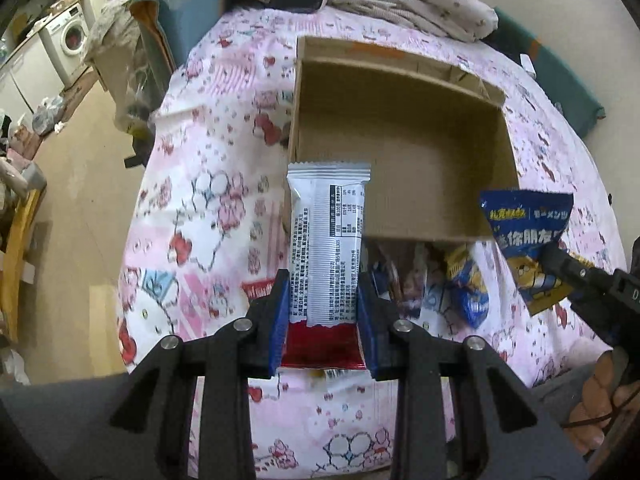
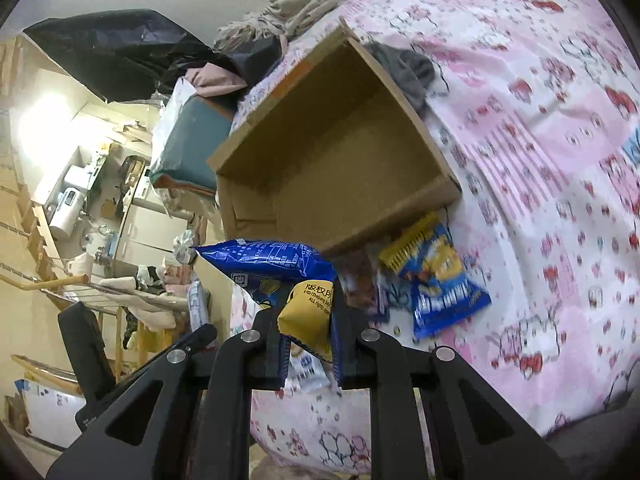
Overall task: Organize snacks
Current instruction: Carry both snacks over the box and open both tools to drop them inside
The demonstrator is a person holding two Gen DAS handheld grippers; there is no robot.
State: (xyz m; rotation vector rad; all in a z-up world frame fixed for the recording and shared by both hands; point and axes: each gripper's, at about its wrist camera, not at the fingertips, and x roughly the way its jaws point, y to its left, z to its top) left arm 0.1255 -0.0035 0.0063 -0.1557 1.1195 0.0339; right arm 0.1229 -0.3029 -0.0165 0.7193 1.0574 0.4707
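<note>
The left gripper [image 1: 324,308] was clamped on a white-and-red snack bar [image 1: 326,240], held upright off the bed, its top edge level with the near wall of the cardboard box [image 1: 400,80]. The right gripper [image 2: 308,344] was pinched tight on a blue-and-yellow snack bag [image 2: 280,276], also lifted clear, just right of the box's near corner in the left wrist view. Judging by this, the sorting had barely begun — the box floor looked bare in both views. Beyond the fingers, a small heap of loose snacks [image 1: 424,280] lay on the pink patterned bedsheet [image 1: 200,220] against the box's near wall, among them a blue packet [image 2: 440,280]. Nothing blocked the box's open top, though a grey cloth [image 2: 412,72] lay at its far corner, with folded bedding [image 1: 420,4] behind it.
</note>
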